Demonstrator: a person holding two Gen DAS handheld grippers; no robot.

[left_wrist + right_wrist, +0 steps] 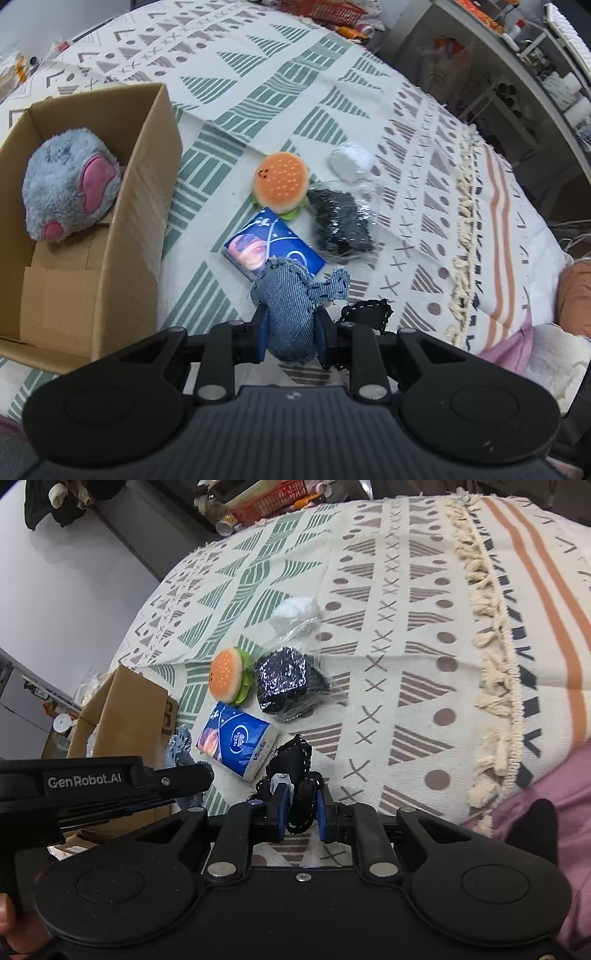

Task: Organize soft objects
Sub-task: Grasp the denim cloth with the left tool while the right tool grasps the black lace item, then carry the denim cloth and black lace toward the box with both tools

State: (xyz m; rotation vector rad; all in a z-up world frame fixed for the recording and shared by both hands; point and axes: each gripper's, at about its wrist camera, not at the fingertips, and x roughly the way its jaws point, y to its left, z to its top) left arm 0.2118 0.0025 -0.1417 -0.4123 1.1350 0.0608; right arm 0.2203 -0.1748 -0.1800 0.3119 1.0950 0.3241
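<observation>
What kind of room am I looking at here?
Probably a lived-in home room or workroom, not a lab: a tasselled patterned blanket covers the surface, cluttered shelves stand alongside, and a cardboard box holds a grey plush toy.

A patterned cloth (280, 85) of green, brown and orange shapes with a cream tassel fringe (491, 653) covers the table. Beyond its edge stand cluttered grey metal shelves (517, 74), an orange basket (273, 498) and a plain pale wall (66, 590).

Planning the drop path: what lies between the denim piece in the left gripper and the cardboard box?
Only bare patterned cloth, in the left wrist view, separates the blue denim piece from the brown cardboard box.
</observation>
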